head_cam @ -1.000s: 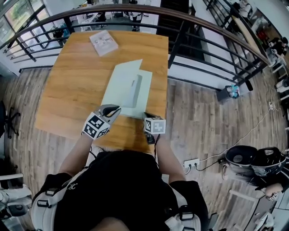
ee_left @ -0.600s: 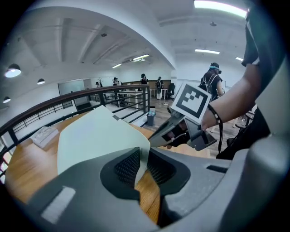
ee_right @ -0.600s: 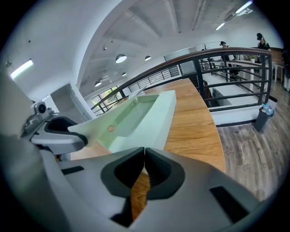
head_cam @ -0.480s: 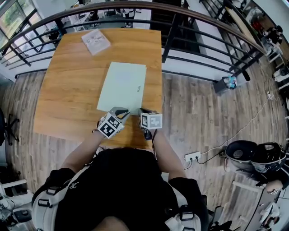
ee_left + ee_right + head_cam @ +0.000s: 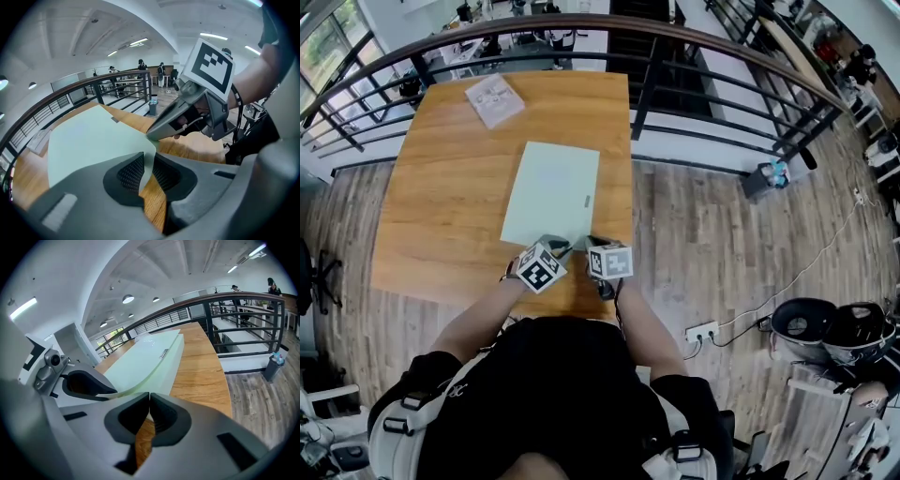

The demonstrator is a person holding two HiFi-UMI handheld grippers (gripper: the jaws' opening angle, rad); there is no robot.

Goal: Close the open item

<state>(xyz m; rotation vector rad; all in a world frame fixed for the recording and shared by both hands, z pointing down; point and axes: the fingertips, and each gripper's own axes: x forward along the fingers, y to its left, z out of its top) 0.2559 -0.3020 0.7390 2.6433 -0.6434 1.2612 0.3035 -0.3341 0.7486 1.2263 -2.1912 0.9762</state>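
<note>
A pale green folder [image 5: 551, 192] lies shut and flat on the wooden table [image 5: 431, 206]. Both grippers sit at its near edge, close together. My left gripper [image 5: 562, 247] has the cover's near corner [image 5: 149, 149] between its jaws, which are opening; a gap shows beside the sheet. My right gripper [image 5: 589, 243] is shut on the folder's near right corner [image 5: 151, 389]. In the left gripper view, the left gripper [image 5: 146, 165] looks across the folder [image 5: 89, 140] at the right one [image 5: 187, 117]. The right gripper view shows the right gripper [image 5: 149, 401] with the folder [image 5: 145, 359] stretching away.
A white booklet [image 5: 494, 98] lies at the table's far left corner. A dark metal railing [image 5: 694, 56] runs behind and to the right of the table. The table's right edge [image 5: 632, 187] is close to the folder. A small bin [image 5: 769, 180] stands on the floor.
The folder's raised cover has come down flat onto the folder. My left gripper has moved right, close to the right gripper, and its jaws have parted slightly.
</note>
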